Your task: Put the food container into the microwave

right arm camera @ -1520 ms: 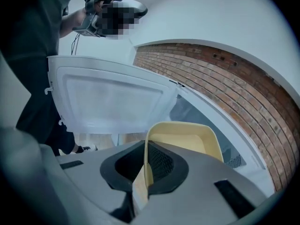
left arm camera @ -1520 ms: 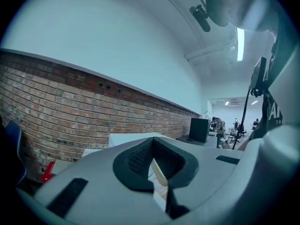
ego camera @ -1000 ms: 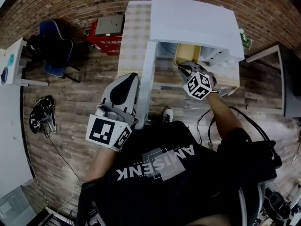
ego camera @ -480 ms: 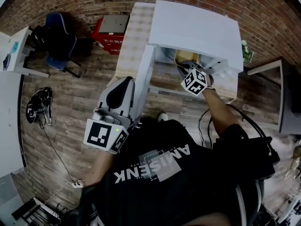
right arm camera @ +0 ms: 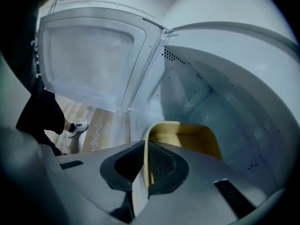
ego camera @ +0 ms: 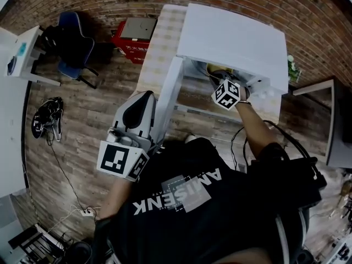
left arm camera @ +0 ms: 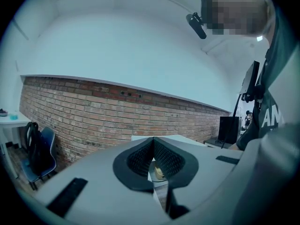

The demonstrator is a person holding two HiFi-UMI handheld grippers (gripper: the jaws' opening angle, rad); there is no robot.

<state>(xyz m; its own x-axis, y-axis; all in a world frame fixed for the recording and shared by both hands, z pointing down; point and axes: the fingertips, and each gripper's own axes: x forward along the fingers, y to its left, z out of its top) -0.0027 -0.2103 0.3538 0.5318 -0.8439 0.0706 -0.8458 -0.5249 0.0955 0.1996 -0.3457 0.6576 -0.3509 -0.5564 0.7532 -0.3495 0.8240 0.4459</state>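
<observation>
The right gripper pinches the thin wall of the yellow food container, inside the open microwave. It seems light, stiff plastic; a rim hold should suffice. The left gripper is pressed together, empty

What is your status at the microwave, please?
Right gripper shut on yellow plastic food container, inside white microwave. Left gripper shut, empty. Door open, nothing blocking.
</observation>
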